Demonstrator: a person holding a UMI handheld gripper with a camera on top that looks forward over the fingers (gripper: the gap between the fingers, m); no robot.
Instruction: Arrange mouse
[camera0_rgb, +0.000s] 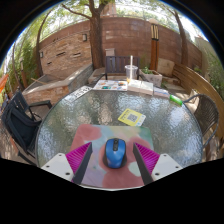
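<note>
A blue computer mouse (115, 152) lies on a pastel pink and green mouse mat (112, 138) on a round glass table (70, 115). My gripper (113, 158) is open, its magenta pads (79, 157) standing either side of the mouse with a gap at each side. The mouse rests on the mat between the fingers.
A yellow-green card (131, 117) lies on the table beyond the mat. A green object (176, 99) sits at the far right rim. A black chair (18, 115) stands at the left. A stone counter with a white cup (131, 69) and a brick wall lie beyond.
</note>
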